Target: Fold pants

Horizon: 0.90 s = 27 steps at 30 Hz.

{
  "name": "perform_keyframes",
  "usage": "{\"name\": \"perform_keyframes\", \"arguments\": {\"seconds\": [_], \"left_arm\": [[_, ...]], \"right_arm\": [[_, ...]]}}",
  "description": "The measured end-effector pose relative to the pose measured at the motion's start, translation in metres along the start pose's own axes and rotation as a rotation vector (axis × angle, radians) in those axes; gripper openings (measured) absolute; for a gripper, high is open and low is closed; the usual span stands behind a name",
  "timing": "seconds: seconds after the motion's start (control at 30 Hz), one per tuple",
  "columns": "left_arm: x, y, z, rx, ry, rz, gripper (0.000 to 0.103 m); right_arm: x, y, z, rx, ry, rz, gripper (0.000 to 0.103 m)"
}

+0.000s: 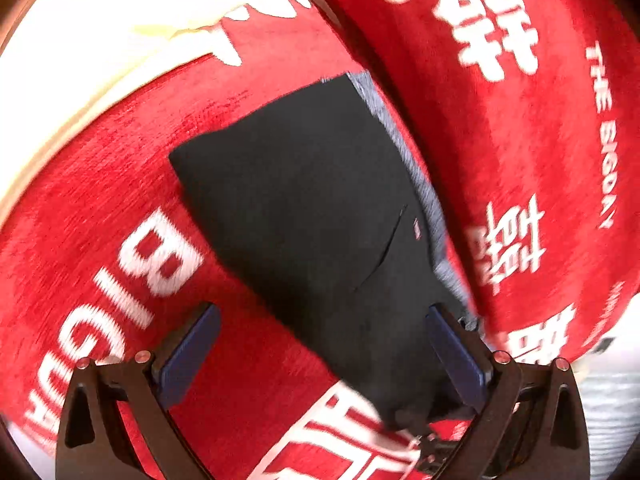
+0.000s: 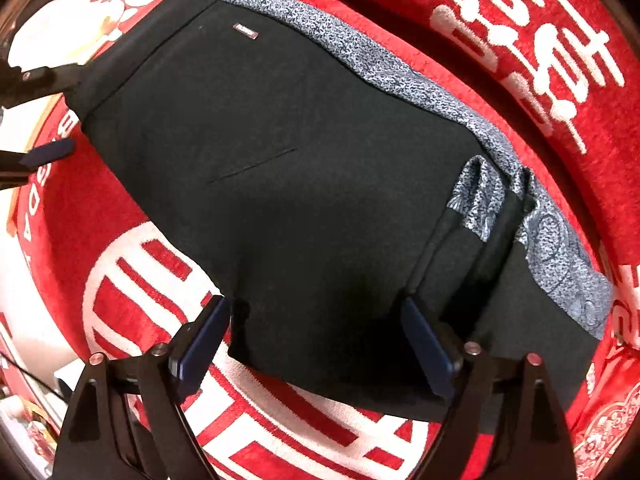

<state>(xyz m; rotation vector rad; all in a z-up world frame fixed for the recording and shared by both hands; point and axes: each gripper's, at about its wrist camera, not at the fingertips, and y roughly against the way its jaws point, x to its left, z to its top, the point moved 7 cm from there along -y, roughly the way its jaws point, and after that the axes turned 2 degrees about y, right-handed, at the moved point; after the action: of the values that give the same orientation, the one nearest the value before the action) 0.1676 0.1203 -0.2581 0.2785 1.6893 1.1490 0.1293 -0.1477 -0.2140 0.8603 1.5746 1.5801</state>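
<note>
Right tongs (image 2: 316, 332) gape straight down over pants (image 2: 280, 152).

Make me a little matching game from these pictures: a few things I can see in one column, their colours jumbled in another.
Things:
1. pants
2. patterned lining
3. cover under the pants
4. pads of the right gripper

Colours:
A. red with white lettering
B. dark blue
C. black
D. grey-blue speckled

Pairs: 1-C, 2-D, 3-A, 4-B
</note>
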Motion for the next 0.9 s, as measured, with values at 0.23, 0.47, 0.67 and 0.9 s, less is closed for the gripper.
{"name": "perform_keyframes", "arguments": {"seconds": [0.23,0.47,0.67,0.9], "left_arm": [[-0.016,-0.015,0.015,-0.003,-0.033,-0.118,0.102],[-0.043,-0.015,0.024,-0.046,-0.058,-0.112,0.102],[-0.034,-0.032,0.029,-0.028,-0.008,-0.031,0.102],[-0.073,-0.031,0.010,-0.143,-0.371,0.240,0.083]], "right_arm": [[-0.010,0.000,-0.008,-0.010,0.000,0.024,0.090],[-0.004,-0.005,-0.006,-0.014,-0.002,0.027,0.090],[-0.002,-0.006,-0.005,-0.005,0.004,0.025,0.090],[-0.020,0.029,0.022,-0.023,-0.108,0.147,0.090]]}}
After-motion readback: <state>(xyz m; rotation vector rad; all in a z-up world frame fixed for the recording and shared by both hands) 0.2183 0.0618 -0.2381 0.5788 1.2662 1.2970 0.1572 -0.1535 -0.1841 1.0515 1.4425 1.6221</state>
